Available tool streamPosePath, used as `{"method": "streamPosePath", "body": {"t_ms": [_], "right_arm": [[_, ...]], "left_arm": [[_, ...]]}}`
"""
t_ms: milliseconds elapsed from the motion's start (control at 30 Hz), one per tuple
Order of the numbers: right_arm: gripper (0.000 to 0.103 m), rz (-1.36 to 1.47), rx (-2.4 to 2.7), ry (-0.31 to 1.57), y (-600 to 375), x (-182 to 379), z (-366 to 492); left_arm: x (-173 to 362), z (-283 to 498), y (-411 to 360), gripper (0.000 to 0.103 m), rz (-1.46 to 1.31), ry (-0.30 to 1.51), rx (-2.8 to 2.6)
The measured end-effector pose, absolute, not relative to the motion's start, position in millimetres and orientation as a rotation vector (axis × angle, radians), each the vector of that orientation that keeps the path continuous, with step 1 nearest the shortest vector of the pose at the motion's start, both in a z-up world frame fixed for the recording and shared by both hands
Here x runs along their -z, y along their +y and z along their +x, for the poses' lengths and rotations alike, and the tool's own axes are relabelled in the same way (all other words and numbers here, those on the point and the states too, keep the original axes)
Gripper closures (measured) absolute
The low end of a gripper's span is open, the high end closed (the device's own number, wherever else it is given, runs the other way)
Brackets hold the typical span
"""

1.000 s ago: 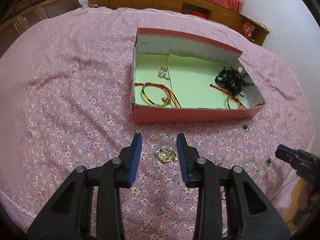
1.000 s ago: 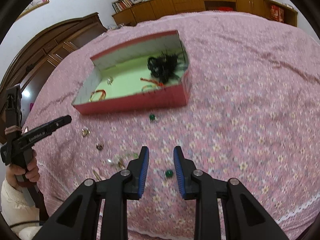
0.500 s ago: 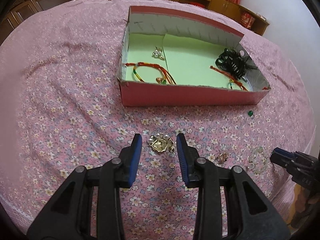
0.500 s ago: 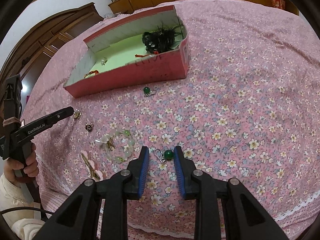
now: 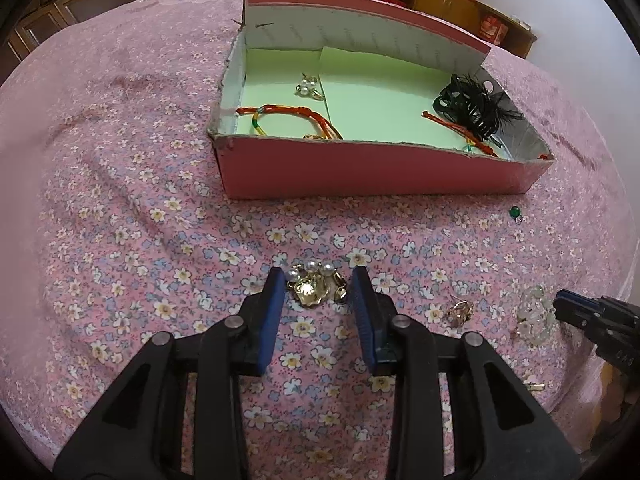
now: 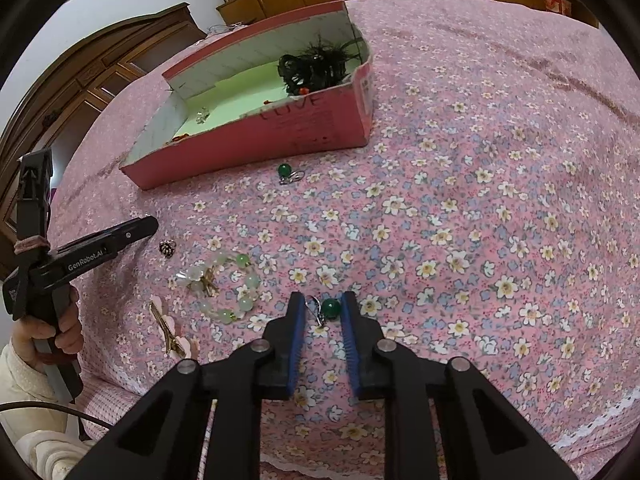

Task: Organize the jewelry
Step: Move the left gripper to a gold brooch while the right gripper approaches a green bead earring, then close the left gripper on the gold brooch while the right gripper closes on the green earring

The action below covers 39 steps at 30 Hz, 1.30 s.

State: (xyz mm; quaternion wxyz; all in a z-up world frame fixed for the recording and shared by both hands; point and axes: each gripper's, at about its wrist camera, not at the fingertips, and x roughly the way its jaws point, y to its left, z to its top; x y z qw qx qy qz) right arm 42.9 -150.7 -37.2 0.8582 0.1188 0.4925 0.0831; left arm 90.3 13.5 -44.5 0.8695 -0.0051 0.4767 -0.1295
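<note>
Bed cover (image 5: pixel 120 200), floral: carries everything.
Pink box (image 5: pixel 360 172), mid-bed: already holds cord bracelets (image 5: pixel 288 114), black feather clip (image 5: pixel 476 108), pearl piece.
Pale bead bracelet (image 6: pixel 224 286), near the front edge: loose.
Left gripper (image 5: pixel 318 286): jaws apart, straddling gold pearl brooch (image 5: pixel 316 284), not clamped.
Right gripper (image 6: pixel 322 310): parted around green bead earring (image 6: pixel 326 308).
Roughly half sorted, I judge.

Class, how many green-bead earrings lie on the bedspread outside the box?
2: one green-bead earring between the right claw tips, another just before the pink box.
</note>
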Motion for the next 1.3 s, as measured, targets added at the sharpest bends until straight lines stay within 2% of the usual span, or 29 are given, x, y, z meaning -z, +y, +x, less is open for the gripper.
{"method": "streamPosePath", "body": {"t_ms": [67,233,833,1300], "right_arm": [[0.088,0.254,-0.172,1.032,-153.2,37.9,43.0],[0.088,0.264,-0.171,1.024,-156.8,38.9,42.1],[0.090,0.265,-0.214,0.941,-153.9,15.1,29.8],[0.090,0.244,-0.251,0.872,-142.1,-6.0,34.5]], "left_arm": [[46.0,91.1,11.4,0.087,-0.002,0.991,0.273],[48.3,92.0,5.9,0.095,0.013,0.983,0.283],[-10.7,61.0,21.3,0.095,-0.034,0.880,0.320],[-42.5,75.0,24.4,0.095,-0.032,0.800,0.289]]}}
